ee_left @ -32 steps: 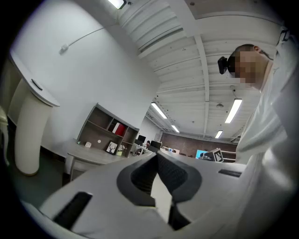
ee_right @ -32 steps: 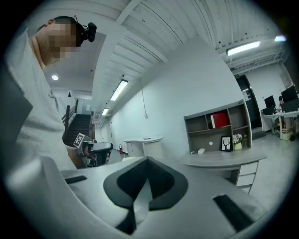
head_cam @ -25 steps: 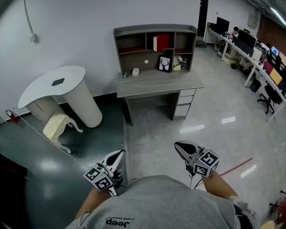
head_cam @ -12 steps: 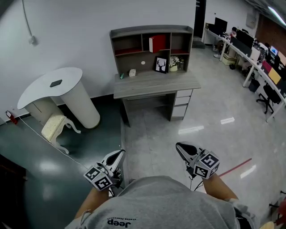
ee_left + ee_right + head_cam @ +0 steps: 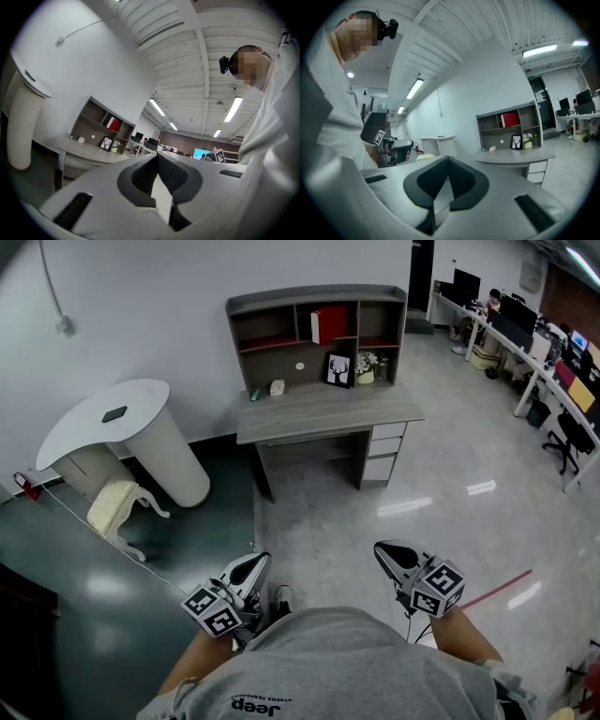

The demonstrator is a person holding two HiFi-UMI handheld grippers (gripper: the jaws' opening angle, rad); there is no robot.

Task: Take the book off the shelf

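Note:
A red book (image 5: 334,323) with a white spine stands upright in the middle upper compartment of the grey shelf unit (image 5: 317,298) on top of the desk (image 5: 328,414); it also shows in the left gripper view as the red book (image 5: 113,123) and in the right gripper view as the red book (image 5: 510,119). Both grippers are held low near my body, far from the desk. My left gripper (image 5: 255,568) is shut with nothing in it. My right gripper (image 5: 390,554) is shut and empty too.
On the desk stand a framed deer picture (image 5: 338,369), a small flower pot (image 5: 366,367) and small items. A white rounded table (image 5: 122,423) and a cream stool (image 5: 117,503) are at the left. Office desks and chairs (image 5: 553,371) line the right. A glossy floor (image 5: 394,507) lies between me and the desk.
The desk and shelf have shifted slightly left and up in the head view. Both grippers have edged a little right.

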